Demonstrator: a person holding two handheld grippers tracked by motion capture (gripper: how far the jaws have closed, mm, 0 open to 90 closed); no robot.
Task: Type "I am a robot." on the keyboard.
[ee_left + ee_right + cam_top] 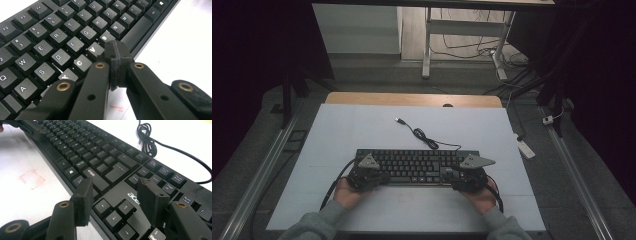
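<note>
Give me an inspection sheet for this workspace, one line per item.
Surface: white table top, faint red square mark.
Job's things: black keyboard, lying flat.
Clutter: nothing seen.
Grippers: left gripper shut, tips over the keyboard's bottom row near V and B; right gripper open, jaws either side of the arrow keys.
Cables: keyboard cable, coiled, plug loose on table.
Surroundings: dim room, desk legs, floor wires behind.

- High view: above the near edge of the worktop, facing forward and down.
- Left gripper view: very close over the keyboard letter keys.
- Right gripper view: close over the arrow keys; both share the keyboard.
</note>
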